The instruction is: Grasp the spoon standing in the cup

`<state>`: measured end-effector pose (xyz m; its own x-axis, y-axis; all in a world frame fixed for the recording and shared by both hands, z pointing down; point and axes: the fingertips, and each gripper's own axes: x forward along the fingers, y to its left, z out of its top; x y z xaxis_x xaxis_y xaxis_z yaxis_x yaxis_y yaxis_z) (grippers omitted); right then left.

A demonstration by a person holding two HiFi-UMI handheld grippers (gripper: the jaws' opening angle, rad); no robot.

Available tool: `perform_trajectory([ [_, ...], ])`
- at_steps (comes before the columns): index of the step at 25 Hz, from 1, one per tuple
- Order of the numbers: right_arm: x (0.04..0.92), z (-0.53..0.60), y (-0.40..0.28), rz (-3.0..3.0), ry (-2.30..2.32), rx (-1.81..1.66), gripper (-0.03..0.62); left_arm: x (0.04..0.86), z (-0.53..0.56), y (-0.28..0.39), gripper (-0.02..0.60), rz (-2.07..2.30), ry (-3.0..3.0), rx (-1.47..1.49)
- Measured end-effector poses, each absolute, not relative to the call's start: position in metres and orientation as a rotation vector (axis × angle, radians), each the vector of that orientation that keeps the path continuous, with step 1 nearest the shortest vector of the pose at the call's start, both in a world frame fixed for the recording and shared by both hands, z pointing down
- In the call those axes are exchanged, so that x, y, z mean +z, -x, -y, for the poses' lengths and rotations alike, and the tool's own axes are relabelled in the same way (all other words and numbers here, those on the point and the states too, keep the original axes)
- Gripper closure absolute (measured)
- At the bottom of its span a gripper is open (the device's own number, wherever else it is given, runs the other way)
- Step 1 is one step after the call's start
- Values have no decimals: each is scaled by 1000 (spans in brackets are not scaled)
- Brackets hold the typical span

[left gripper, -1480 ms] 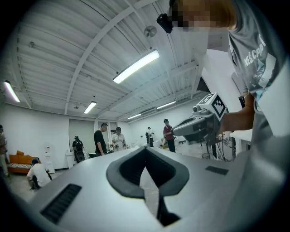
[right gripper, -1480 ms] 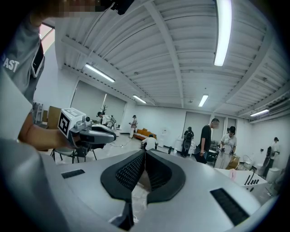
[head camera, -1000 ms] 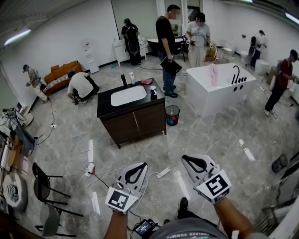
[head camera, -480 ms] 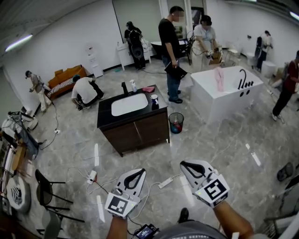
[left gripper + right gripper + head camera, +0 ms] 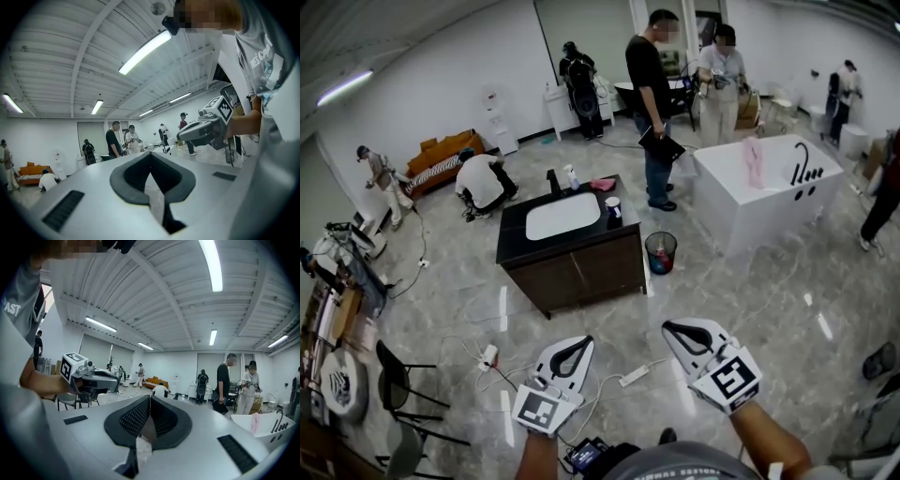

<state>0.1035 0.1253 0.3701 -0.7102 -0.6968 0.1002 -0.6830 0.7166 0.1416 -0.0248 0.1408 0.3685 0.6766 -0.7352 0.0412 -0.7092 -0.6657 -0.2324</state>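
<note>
Cup (image 5: 612, 208) is seen far off at the right edge of the dark vanity (image 5: 512, 238); left gripper (image 5: 583, 340) and right gripper (image 5: 669, 326) are held near, jaws pressed together on nothing.

Cup (image 5: 612, 208) at right end of the vanity (image 5: 581, 272) top: too small, you can't tell if a spoon's in it. Bottle (image 5: 572, 178) at vanity's back edge: label unreadable. Bin (image 5: 661, 253) just right of vanity: contents only a colour smear, can't ID. Person (image 5: 883, 192) far right of vanity: cut by pic edge. In front of vanity, your left arm (image 5: 536, 459) & right arm (image 5: 764, 445) are cut by bottom edge. Device (image 5: 586, 457) betw. them is partly hidden by your body, screen too small to read.
</note>
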Motion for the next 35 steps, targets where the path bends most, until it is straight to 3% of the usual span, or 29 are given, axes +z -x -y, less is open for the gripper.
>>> perform_trajectory([
  [15, 386, -61, -107, 2733, -1153, -91, 562, 379, -71, 22, 580, -1133, 2726, -194],
  [35, 371, 38, -44, 2610, -1311, -152, 562, 376, 38, 85, 580, -951, 2802, -77],
])
